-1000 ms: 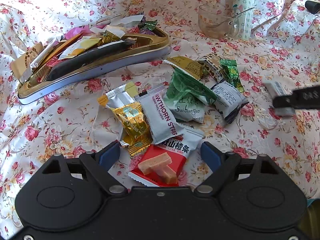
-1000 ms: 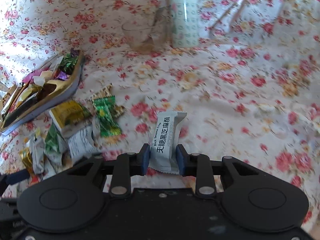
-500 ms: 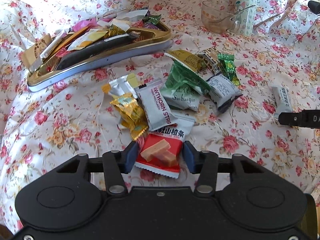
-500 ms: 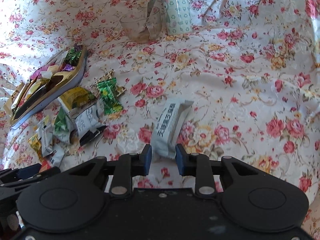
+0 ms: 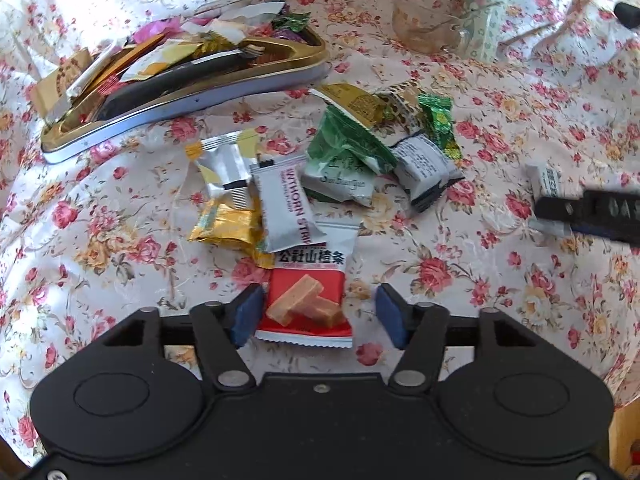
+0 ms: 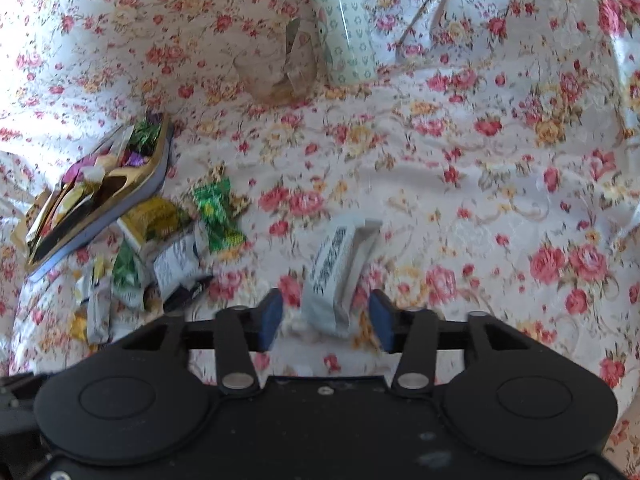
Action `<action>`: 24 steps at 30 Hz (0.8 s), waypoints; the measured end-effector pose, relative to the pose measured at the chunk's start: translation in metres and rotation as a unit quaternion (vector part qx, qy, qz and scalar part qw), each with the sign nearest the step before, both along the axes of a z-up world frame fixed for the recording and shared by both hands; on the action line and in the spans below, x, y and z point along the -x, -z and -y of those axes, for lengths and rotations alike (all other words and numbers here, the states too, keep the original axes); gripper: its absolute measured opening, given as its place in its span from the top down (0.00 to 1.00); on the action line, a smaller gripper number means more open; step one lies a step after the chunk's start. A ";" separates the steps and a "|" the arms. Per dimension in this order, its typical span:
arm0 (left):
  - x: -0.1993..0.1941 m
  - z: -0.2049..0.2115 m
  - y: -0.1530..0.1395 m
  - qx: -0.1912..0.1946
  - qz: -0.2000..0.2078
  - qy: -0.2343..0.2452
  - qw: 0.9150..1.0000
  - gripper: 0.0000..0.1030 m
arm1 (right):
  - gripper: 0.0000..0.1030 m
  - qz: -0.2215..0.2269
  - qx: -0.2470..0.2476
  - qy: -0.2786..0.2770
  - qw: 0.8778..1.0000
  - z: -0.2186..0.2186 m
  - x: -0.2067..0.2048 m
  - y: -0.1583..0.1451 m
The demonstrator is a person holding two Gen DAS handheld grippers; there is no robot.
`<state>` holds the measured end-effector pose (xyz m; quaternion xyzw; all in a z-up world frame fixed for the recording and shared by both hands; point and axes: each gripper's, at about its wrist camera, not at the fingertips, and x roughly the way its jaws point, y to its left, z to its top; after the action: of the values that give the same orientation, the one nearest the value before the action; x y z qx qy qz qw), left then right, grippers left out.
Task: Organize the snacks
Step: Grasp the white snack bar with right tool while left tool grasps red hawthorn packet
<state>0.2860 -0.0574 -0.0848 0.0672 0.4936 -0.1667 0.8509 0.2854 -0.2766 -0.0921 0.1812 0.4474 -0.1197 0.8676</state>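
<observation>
Left wrist view shows my left tongs [image 5: 318, 316] standing apart around the red packet [image 5: 306, 300] — one pad just beside its left edge, the other clear of its right edge, so nothing is clamped. Those jaws have just been opening again, with the packet between them. The rest of the loose snacks [image 5: 320, 176] lie just ahead of these tongs, and the gold tray [image 5: 192, 92], already heaped with sweets, sits farther ahead and to the left.

My right tongs [image 6: 326, 320] have also just been opening; the white packet [image 6: 340, 268] lies between the pads, touched by neither as far as the blur lets me tell.

I judge I am between grips — both packets on the flowered tabletop [image 6: 480, 200], neither in the tray. Next I need to close squarely on a packet and carry it to the tray.
</observation>
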 end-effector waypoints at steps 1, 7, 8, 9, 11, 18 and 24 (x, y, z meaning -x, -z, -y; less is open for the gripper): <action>0.002 0.002 0.001 -0.004 0.005 0.001 1.000 0.35 | 0.49 0.003 -0.001 0.000 1.000 0.001 -0.003 0.000; 0.002 -0.001 0.000 0.007 0.006 -0.007 1.000 0.35 | 0.49 0.011 0.020 0.001 1.000 -0.001 -0.011 0.006; 0.001 -0.001 0.000 0.010 0.005 -0.010 1.000 0.35 | 0.49 0.009 0.022 0.001 1.000 -0.001 -0.011 0.008; 0.001 -0.002 0.000 0.011 0.004 -0.011 1.000 0.36 | 0.49 0.008 0.025 0.002 1.000 -0.001 -0.011 0.009; 0.002 0.000 -0.001 -0.002 0.012 -0.012 1.000 0.41 | 0.54 0.008 0.034 -0.001 0.999 -0.003 -0.011 0.009; 0.000 -0.005 -0.004 0.003 0.017 -0.024 1.000 0.57 | 0.70 0.001 0.064 -0.021 0.998 -0.005 -0.008 0.009; 0.004 -0.007 -0.012 0.008 0.010 -0.030 0.999 0.58 | 0.71 0.009 0.053 -0.031 0.998 -0.003 0.002 -0.002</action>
<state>0.2816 -0.0502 -0.0728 0.0475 0.4854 -0.1447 0.8609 0.2836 -0.2735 -0.0900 0.1219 0.4381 -0.1143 0.8833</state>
